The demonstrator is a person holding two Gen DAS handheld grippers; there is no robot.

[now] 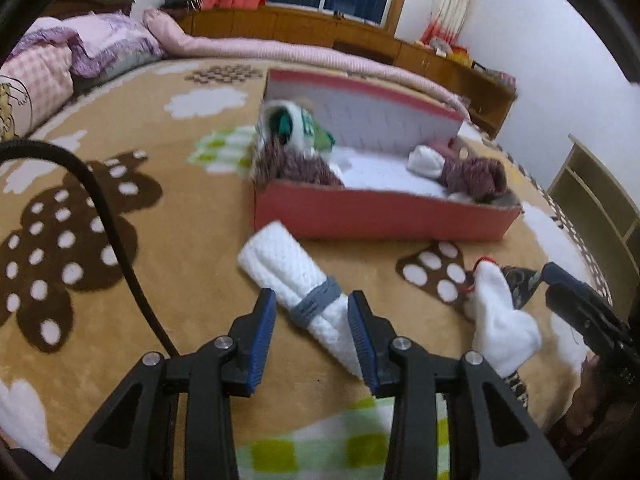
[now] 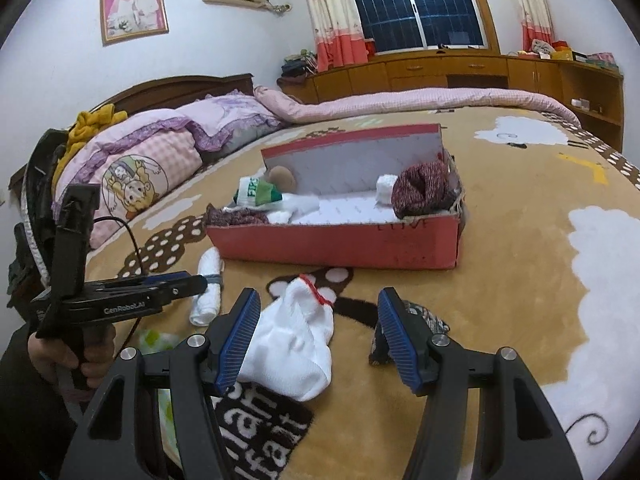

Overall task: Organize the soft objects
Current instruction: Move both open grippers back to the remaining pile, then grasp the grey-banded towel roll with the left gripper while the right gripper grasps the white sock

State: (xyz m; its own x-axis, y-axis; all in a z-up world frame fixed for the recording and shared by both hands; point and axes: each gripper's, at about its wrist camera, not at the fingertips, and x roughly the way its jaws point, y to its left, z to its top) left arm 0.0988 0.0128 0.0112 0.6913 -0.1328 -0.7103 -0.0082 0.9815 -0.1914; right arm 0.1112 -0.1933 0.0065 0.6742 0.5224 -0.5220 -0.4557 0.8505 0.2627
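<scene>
A rolled white sock bundle (image 1: 280, 260) with a grey band lies on the tan blanket in front of the red box (image 1: 380, 218). My left gripper (image 1: 311, 296) is open and straddles the bundle's near end; the left pad stands clear of it. In the right wrist view the left gripper (image 2: 200, 280) hovers over this bundle (image 2: 208, 296). A white sock with red trim (image 2: 296, 344) lies between the open fingers of my right gripper (image 2: 318, 296), close to the left pad. A dark patterned sock (image 2: 430, 320) shows behind the right finger. The red box (image 2: 340, 246) holds maroon, white and green socks.
Pink pillows (image 2: 152, 168) and a rolled pink quilt (image 2: 420, 100) line the far side of the bed. A black cable (image 1: 108, 216) trails over the blanket at the left. A wooden shelf (image 1: 596, 200) stands off the bed's right edge, wooden cabinets (image 2: 440, 70) under the window.
</scene>
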